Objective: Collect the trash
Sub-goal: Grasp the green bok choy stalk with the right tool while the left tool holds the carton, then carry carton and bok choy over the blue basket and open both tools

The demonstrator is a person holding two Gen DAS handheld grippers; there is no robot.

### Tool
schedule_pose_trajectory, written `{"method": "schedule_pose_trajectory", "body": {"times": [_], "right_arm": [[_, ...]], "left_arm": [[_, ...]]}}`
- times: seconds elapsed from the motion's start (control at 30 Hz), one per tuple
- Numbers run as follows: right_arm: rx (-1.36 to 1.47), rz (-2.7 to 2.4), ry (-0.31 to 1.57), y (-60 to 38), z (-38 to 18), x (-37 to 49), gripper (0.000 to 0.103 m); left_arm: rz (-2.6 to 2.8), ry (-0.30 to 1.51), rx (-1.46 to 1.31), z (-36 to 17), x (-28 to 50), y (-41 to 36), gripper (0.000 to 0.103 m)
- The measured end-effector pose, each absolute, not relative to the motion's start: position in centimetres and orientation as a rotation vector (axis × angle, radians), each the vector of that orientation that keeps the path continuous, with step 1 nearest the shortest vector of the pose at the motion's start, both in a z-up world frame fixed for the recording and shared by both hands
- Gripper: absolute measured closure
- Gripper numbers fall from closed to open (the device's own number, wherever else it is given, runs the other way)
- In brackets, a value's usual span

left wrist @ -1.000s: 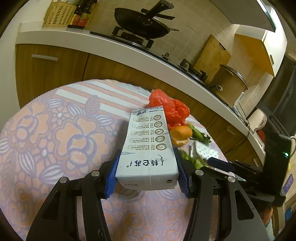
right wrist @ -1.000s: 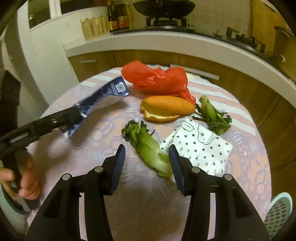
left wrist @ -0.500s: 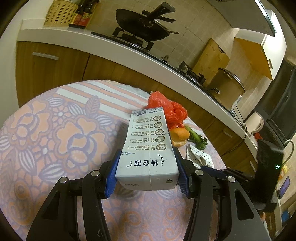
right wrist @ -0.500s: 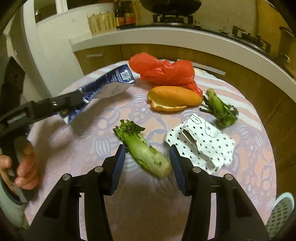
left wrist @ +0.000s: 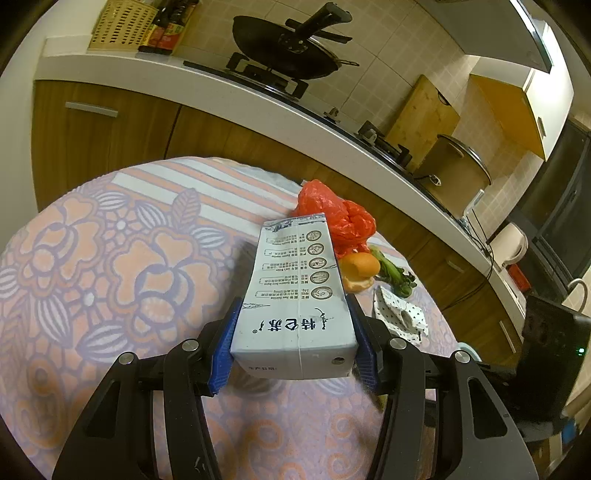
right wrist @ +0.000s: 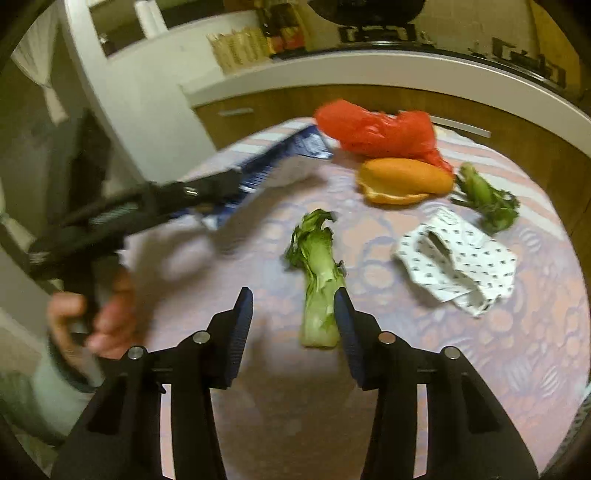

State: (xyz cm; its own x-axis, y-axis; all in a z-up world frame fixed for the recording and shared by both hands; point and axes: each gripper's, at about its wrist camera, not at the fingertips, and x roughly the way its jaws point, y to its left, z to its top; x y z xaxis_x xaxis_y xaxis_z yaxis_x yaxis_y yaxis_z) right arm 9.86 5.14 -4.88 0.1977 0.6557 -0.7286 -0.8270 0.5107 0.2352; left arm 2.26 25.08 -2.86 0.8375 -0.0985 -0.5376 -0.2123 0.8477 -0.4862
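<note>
My left gripper (left wrist: 293, 325) is shut on a white and blue milk carton (left wrist: 295, 291) and holds it above the round table; it also shows in the right wrist view (right wrist: 280, 166). My right gripper (right wrist: 293, 299) is open above the table, its right finger next to a green vegetable stalk (right wrist: 319, 288). On the table lie a red plastic bag (right wrist: 376, 127), an orange peel (right wrist: 404, 181), a second vegetable piece (right wrist: 484, 195) and a crumpled dotted paper (right wrist: 458, 262).
The table wears a floral cloth (left wrist: 110, 266). Behind it runs a kitchen counter (left wrist: 221, 85) with a wok (left wrist: 288, 48), a basket (left wrist: 123, 22), a cutting board (left wrist: 424, 118) and a pot (left wrist: 458, 173).
My right gripper has drawn back and left, so the stalk now sits by its right finger. My left gripper has pulled back with the carton.
</note>
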Motion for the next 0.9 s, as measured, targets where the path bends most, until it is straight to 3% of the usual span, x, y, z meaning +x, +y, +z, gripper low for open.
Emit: {"method": "schedule_pose_trajectory", "body": {"times": [0.47,0.53,0.57,0.9], "right_arm": [[-0.306,0.872,0.898,7.4,-7.0,11.0,0.061],[-0.324,0.839,0.884,7.7,-7.0,10.7,0.068],[-0.341,0.825,0.873,8.0,-7.0,10.4,0.079],[-0.229,0.792,0.755,2.5,-2.8,7.8,0.08]], "left_arm": [[0.067,0.578,-0.567,-2.8,2.0,25.0,0.051],[0.072,0.573,-0.558,-2.7,1.9,24.8,0.051],[0.072,0.569,-0.554,-2.5,1.8,24.7,0.051],[-0.053,0.515,-0.481,1.5,0.2,19.8,0.051]]}}
